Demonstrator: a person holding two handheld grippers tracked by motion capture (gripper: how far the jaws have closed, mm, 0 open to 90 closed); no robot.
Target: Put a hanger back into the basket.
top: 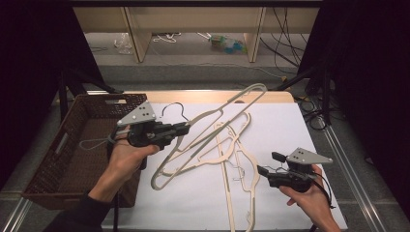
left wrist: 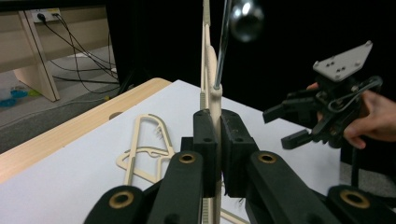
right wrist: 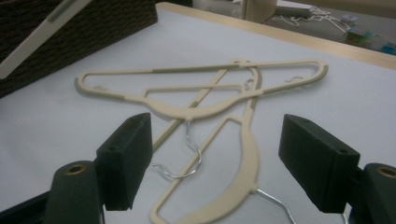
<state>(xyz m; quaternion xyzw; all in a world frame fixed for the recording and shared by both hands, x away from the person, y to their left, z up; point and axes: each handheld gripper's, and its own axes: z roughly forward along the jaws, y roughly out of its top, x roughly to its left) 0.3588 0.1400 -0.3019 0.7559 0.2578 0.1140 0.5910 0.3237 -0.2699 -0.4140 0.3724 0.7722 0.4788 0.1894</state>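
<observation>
left hand-held gripper clamps raised hanger | right hand-held gripper agape | basket beside

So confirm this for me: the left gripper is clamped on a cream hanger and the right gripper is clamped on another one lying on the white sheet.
Not quite. The left gripper is clamped on a cream hanger, but the right gripper holds nothing: the right gripper view shows its jaws open above the hangers on the sheet, touching neither.

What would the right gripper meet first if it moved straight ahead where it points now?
Probably the metal hook of the nearest cream hanger on the white table: it lies between the right gripper's open jaws, just ahead. Depth is unclear.
</observation>
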